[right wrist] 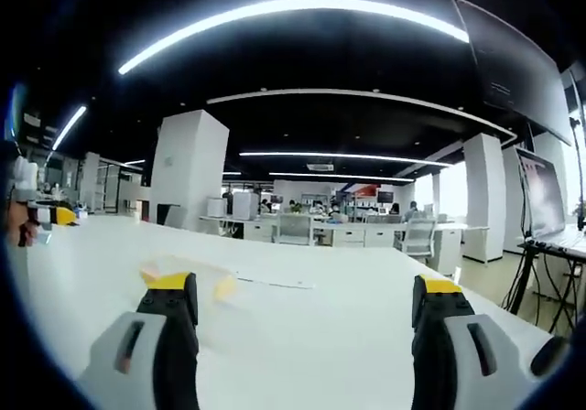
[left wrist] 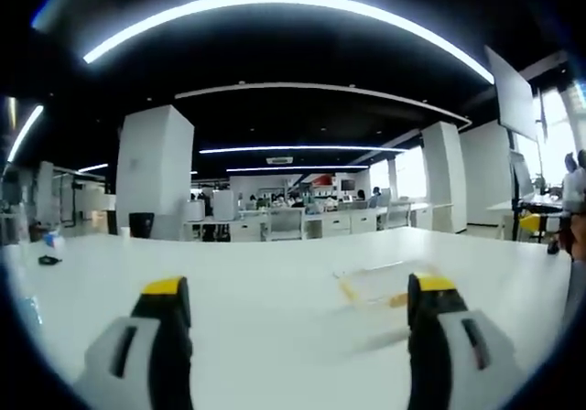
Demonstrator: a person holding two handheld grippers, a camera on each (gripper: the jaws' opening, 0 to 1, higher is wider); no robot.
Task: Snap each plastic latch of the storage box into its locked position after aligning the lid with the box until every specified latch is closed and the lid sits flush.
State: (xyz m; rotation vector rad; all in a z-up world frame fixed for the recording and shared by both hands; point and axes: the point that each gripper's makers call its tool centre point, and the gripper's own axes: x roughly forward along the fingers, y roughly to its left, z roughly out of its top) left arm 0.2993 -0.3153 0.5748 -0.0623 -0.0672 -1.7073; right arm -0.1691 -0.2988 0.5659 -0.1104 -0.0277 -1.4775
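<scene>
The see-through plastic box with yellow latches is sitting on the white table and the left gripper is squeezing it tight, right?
Not quite. The clear plastic storage box with yellow latches does sit on the white table, but the left gripper is not squeezing it: its jaws are wide apart, short of the box. The left gripper view shows this.

One clear storage box [left wrist: 377, 285] with yellow latches lies on one white table [left wrist: 275, 273].
</scene>
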